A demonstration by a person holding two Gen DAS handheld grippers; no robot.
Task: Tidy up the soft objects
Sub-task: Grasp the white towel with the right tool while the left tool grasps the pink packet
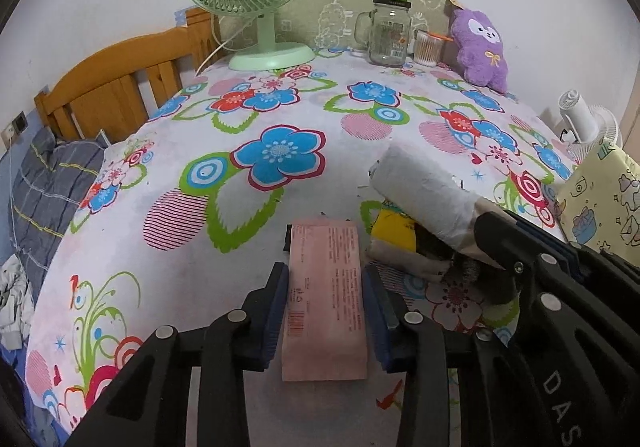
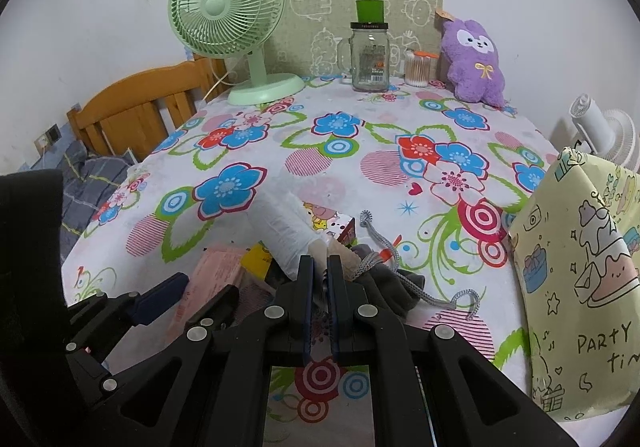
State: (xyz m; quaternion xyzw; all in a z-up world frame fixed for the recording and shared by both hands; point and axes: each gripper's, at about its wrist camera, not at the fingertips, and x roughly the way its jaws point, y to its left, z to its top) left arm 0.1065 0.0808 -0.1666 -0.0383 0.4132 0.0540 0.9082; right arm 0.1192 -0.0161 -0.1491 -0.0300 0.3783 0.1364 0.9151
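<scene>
My left gripper (image 1: 325, 277) is shut on a pink tissue pack (image 1: 325, 299) and holds it just over the flowered tablecloth (image 1: 224, 215). My right gripper (image 2: 321, 267) is shut on the end of a white wrapped roll (image 2: 286, 231), which also shows in the left wrist view (image 1: 424, 191). The roll lies tilted over a yellow pack (image 1: 394, 227), a grey drawstring pouch (image 2: 396, 283) and a cartoon-print pack (image 2: 332, 223). The pink pack shows at the left of the right wrist view (image 2: 218, 271). A purple plush toy (image 2: 476, 63) sits at the back right.
A green fan (image 2: 228, 11), a glass jar mug (image 2: 370, 61) with a green cap and a cotton swab box (image 2: 417, 69) stand along the back. A yellow "party time" gift bag (image 2: 580, 279) stands at the right, a white fan (image 2: 600, 131) behind it. A wooden bed frame (image 1: 116, 87) is left.
</scene>
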